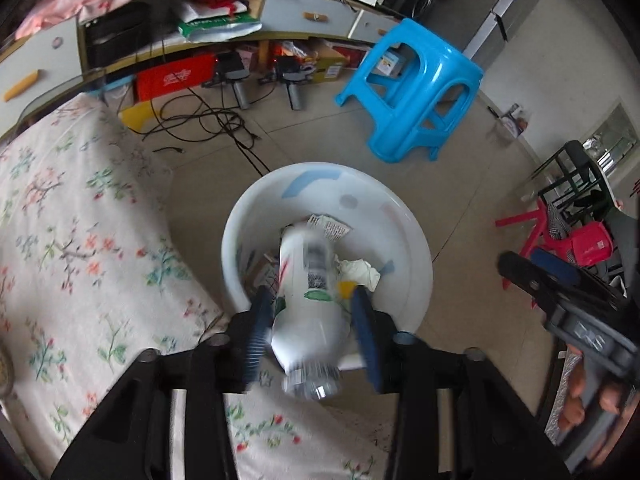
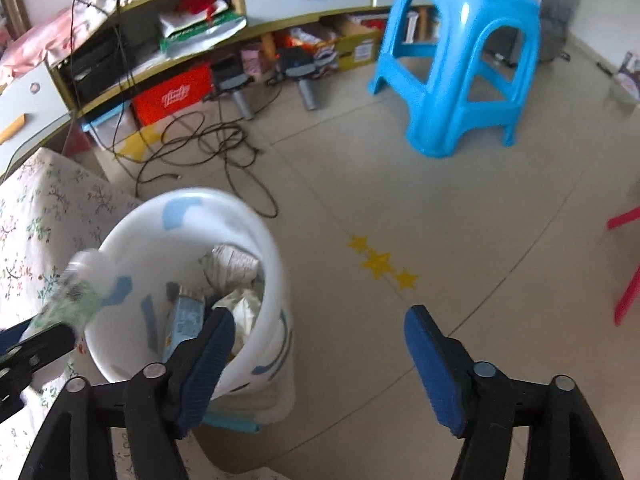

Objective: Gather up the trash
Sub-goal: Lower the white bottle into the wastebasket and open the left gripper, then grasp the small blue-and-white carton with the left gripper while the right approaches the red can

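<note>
My left gripper (image 1: 310, 304) holds a white plastic bottle (image 1: 306, 300) with a printed label between its blue pads, right above the white trash bin (image 1: 416, 248). The bottle is blurred and its cap end points back at the camera. The bin holds crumpled paper (image 1: 358, 272) and a small carton. In the right wrist view the bin (image 2: 276, 264) stands at lower left with the bottle (image 2: 82, 284) over its left rim. My right gripper (image 2: 320, 336) is open and empty, to the right of the bin above the floor.
A bed with a floral cover (image 1: 72, 240) lies left of the bin. A blue plastic stool (image 2: 460, 56) stands on the tiled floor behind. Black cables (image 2: 208, 140) trail toward a cluttered low shelf (image 2: 180, 40). Red and black furniture (image 1: 576, 216) stands at right.
</note>
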The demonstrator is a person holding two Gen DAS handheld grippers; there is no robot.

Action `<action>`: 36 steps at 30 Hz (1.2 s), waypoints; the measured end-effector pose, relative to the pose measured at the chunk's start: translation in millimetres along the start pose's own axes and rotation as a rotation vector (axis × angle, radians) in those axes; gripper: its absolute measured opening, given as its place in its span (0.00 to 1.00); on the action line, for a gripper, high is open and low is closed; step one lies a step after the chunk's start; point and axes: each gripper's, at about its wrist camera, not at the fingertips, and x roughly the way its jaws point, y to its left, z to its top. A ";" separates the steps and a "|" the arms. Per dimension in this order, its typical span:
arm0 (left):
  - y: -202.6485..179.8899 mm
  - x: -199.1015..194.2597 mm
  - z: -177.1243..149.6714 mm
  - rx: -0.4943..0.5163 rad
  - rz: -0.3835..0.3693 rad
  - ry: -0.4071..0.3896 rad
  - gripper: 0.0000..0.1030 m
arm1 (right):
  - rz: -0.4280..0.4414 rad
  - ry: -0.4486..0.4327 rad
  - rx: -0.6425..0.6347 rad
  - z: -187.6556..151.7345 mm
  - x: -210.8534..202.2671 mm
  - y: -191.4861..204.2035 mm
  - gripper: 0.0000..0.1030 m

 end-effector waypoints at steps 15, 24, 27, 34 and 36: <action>63.3 -103.5 -48.7 -0.106 0.188 -0.059 0.99 | 0.030 -0.044 -0.036 3.1 -29.8 43.3 0.89; 143.2 -200.4 -92.8 -0.211 0.378 -0.161 1.00 | 0.076 -0.068 -0.087 -9.0 -50.4 102.3 0.93; 172.9 -213.0 -103.4 -0.252 0.424 -0.189 1.00 | 0.071 -0.069 -0.135 -12.9 -50.3 126.9 0.94; 234.3 -196.7 -114.3 -0.287 0.466 -0.154 1.00 | 0.095 -0.018 -0.202 -24.3 -33.1 186.3 0.95; 250.5 -193.7 -112.9 -0.303 0.443 -0.161 1.00 | 0.114 -0.006 -0.218 -23.5 -26.4 206.6 0.95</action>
